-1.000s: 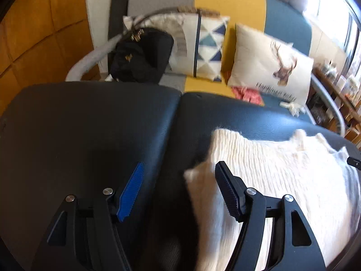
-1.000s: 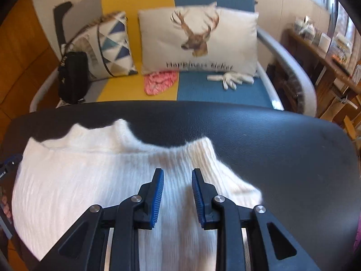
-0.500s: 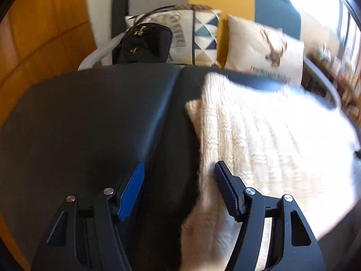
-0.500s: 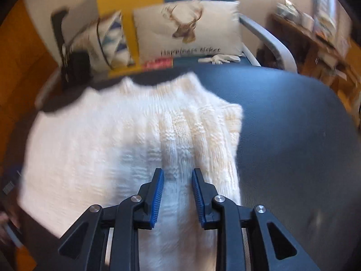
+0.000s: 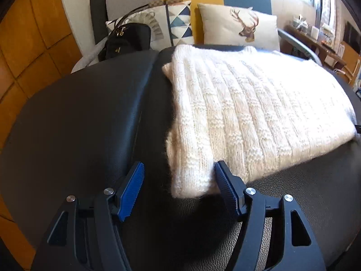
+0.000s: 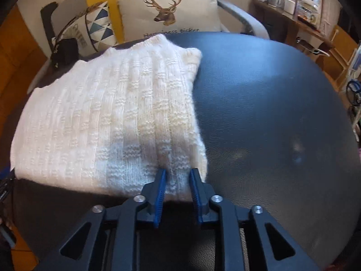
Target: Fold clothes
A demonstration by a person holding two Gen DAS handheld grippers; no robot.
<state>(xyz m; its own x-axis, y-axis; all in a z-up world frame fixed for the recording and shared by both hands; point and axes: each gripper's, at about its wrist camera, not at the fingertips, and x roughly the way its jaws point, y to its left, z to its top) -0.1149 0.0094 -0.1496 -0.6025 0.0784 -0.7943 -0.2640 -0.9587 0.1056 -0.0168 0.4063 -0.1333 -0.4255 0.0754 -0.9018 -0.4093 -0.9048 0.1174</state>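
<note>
Clearly we read "Happiness ticket" on deer pillow (image 6: 169, 13), 12 o'clock. Right gripper (image 6: 177, 180) closing on white sweater (image 6: 108, 117) corner; left gripper (image 5: 178, 180) wide, gripping nothing.

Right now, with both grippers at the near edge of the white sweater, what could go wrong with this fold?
1. The right gripper is closing on a narrow pinch of the white sweater; it may catch only the top layer, so the layers could separate when lifted.
2. The left gripper stands open around the sweater's corner, not gripping, so a lift now would likely be lopsided.
3. The black surface looks smooth, so the sweater might slide.
</note>
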